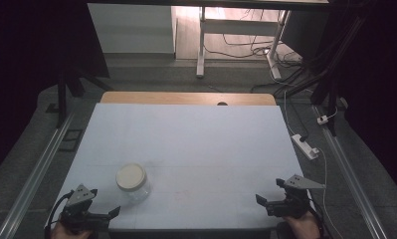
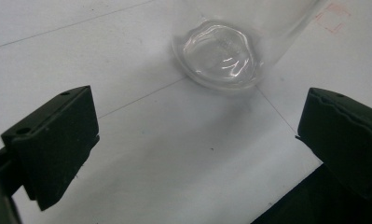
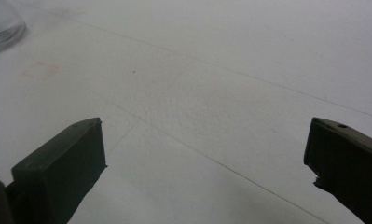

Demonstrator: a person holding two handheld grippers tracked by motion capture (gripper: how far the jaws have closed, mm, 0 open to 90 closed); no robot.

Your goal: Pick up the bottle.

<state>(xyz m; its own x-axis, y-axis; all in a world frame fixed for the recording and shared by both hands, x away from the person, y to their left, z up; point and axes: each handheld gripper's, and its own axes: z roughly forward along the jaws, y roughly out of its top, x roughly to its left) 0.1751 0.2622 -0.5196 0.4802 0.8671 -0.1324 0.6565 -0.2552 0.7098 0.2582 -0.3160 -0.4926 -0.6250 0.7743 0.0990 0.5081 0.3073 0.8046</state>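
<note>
Two hand-held grippers, left (image 1: 114, 211) and right (image 1: 260, 199), both released, one lidded jar (image 1: 133, 182) on table (image 1: 196, 144).

Clear glass jar (image 1: 135, 185) with cream lid (image 1: 130, 177) on white table (image 1: 196, 144).
</note>
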